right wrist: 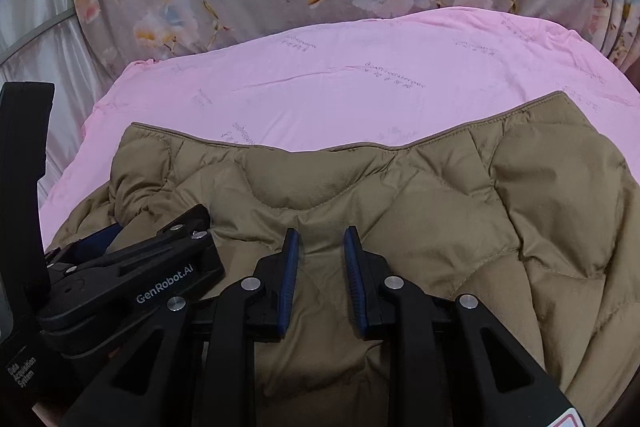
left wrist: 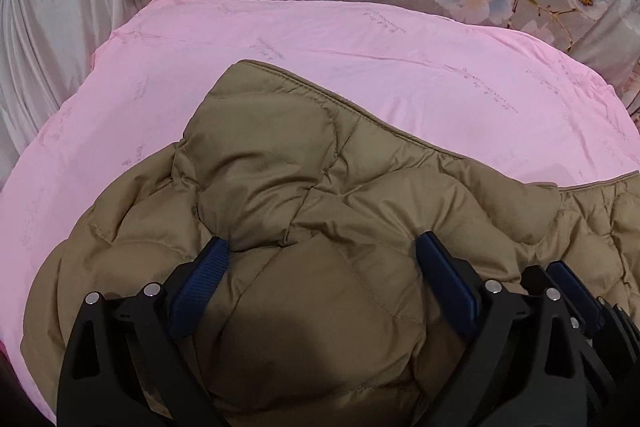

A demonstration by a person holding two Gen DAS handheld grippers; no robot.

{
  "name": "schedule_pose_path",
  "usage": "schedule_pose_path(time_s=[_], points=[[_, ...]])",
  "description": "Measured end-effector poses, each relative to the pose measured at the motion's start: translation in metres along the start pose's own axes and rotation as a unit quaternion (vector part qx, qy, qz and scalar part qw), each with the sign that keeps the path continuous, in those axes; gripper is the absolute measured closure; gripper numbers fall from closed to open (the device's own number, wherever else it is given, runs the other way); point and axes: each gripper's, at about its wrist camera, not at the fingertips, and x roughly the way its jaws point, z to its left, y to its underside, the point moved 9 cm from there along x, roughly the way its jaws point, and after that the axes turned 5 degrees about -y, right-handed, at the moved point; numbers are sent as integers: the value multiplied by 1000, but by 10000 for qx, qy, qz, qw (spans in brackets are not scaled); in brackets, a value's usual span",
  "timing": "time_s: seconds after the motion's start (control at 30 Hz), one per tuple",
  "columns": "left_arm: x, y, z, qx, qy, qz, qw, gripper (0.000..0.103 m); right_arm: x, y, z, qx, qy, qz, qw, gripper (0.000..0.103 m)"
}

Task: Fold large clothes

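Broadly, a puffy tan quilted jacket (left wrist: 320,187) with diamond stitching lies rumpled on a smooth pink quilt (left wrist: 360,47). Left gripper (left wrist: 324,247) fingers gape wide over a padded bulge; right gripper (right wrist: 321,239) fingers stand narrowly parted above the fabric, pinching nothing. Only the right view shows the left gripper's black body (lettered white) beside it.

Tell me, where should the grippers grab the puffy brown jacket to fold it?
Probably the piped far edge of the quilted brown jacket, one corner each. It lies flat on the pink sheet, so jaws can slide under from the far side, unlike the puffy middle where both grippers sit now.
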Motion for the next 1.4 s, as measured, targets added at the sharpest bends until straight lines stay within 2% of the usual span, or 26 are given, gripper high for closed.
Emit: schedule_pose_path(time_s=[0.3,0.6,0.7,0.8,0.87,0.97,1.07,1.2,1.27,1.4], points=[[10,6,-3,150,-286,-35,9995,9,11,10,-2,-44,149,57,9999,81],[13,8,-4,185,-374,-7,9991,8,14,9,-3,-13,171,72,9998,83],[9,6,-2,134,-197,-12,9997,8,0,10,-1,98,94,-19,9999,83],[-19,13,11,7,92,-73,9999,8,-35,24,15,156,-80,-245,9995,81],[-40,24,19,41,65,-227,9997,8,-54,40,24,-34,-32,-341,9994,81],[-58,46,26,148,-31,-326,9994,8,-62,59,29,-200,6,-328,9993,81],[-57,65,28,182,-139,-328,9992,8,-58,68,29,-273,60,-328,9991,81],[-52,67,28,140,-128,-337,9993,7,-55,68,26,-269,60,-263,9993,81],[-56,68,31,101,-44,-316,9994,7,-62,69,26,-252,86,-264,9993,81],[-88,77,62,-247,417,-319,9983,7,-89,77,40,-218,-151,-335,9991,81]])
